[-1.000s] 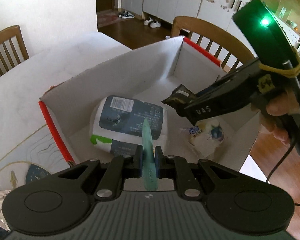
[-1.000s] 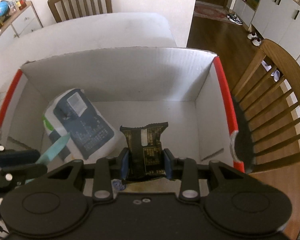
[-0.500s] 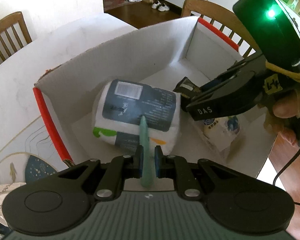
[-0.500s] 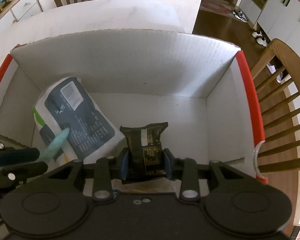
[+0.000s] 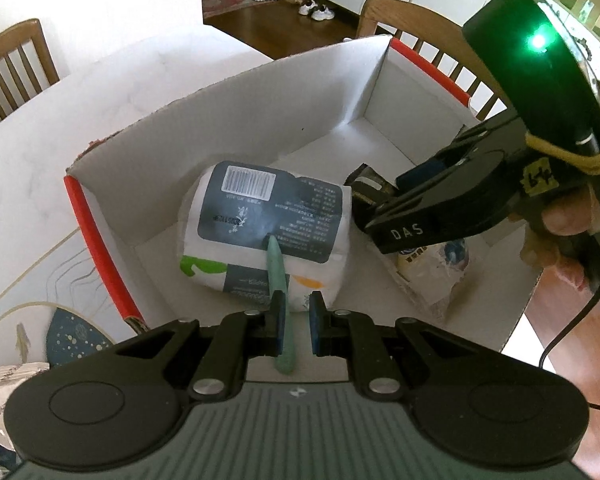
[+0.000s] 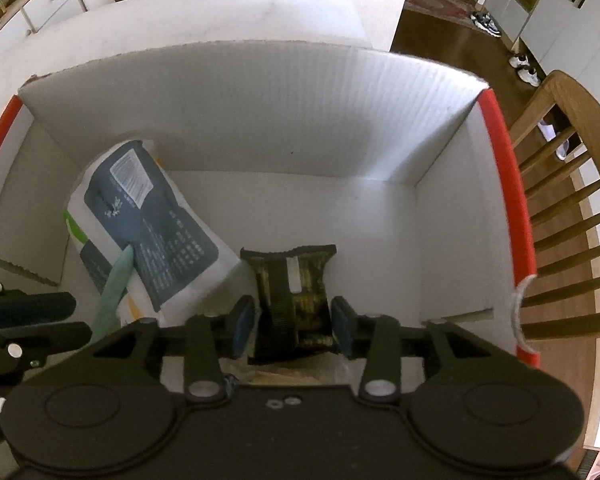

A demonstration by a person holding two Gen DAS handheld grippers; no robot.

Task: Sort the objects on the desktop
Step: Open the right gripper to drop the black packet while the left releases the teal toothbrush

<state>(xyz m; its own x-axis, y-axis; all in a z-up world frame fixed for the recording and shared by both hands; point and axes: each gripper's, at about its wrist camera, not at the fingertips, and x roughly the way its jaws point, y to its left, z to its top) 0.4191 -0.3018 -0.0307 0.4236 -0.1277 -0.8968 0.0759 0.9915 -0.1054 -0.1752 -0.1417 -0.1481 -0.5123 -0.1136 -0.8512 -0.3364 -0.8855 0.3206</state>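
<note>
Both tools have let go since half a second ago: our left tool (image 5: 296,328) then pinched the green stick (image 5: 278,276) tight, and now its pads stand a little apart, the stick leaning only against the left pad with a gap at the right one. Our right tool (image 6: 294,326) has likewise spread; the dark snack packet (image 6: 294,280) that it clamped before now sits loose between the pads, touching neither that we can see, and looks blurred, so we judge it is slipping down.

We have also sunk lower into the white cardboard box (image 6: 260,92), whose far wall now fills more of the right wrist view. The tip of the stick rests on the tissue pack (image 5: 264,220), which lies at about 10 o'clock from the packet in the right wrist view. Under the right tool, at 3 o'clock in the left wrist view, lies a pale bag (image 5: 432,264) already on the box floor.

For the sorting, we take it that both things are being dropped into the box and need only fall clear before we lift out.
</note>
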